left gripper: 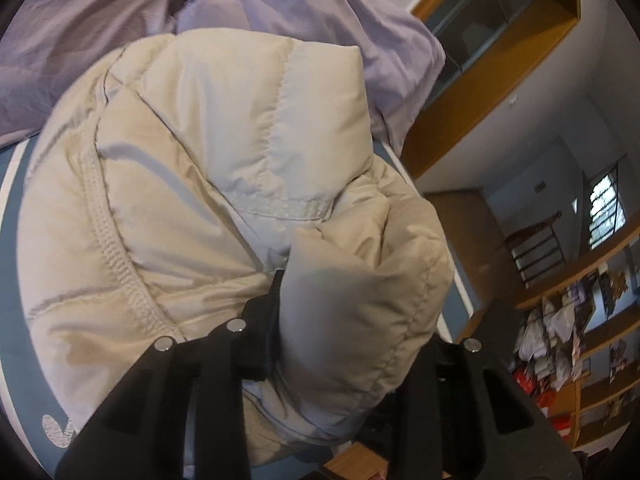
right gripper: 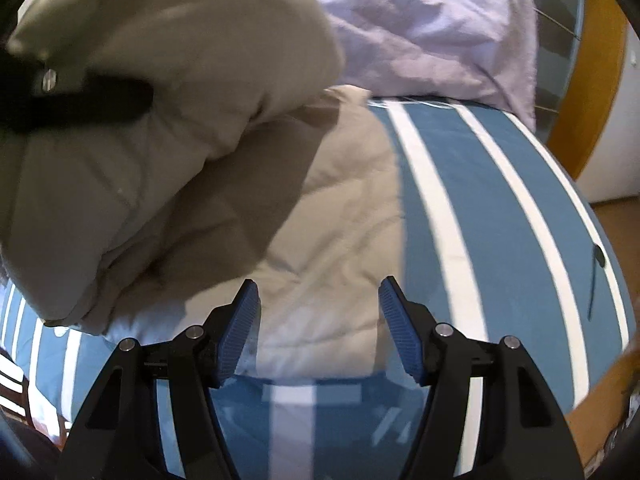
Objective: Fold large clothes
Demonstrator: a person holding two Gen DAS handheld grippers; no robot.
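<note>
A beige puffer jacket [left gripper: 200, 184] lies on a blue and white striped bed [right gripper: 480, 208]. My left gripper [left gripper: 320, 320] is shut on a thick fold of the jacket and holds it lifted over the rest of the garment; its fingertips are hidden in the fabric. In the right wrist view that lifted fold [right gripper: 160, 100] hangs at the upper left with the left gripper's black finger [right gripper: 80, 100] pressed into it. My right gripper [right gripper: 318, 320] is open and empty, its blue pads [right gripper: 240, 332] just above the jacket's flat lower part [right gripper: 320, 240].
A lilac duvet [right gripper: 420, 20] is bunched at the head of the bed, also in the left wrist view [left gripper: 280, 0]. A wooden frame [left gripper: 500, 80] and shelves with clutter [left gripper: 560, 340] stand beyond the bed. A dark cord [right gripper: 596, 264] lies near the bed's right edge.
</note>
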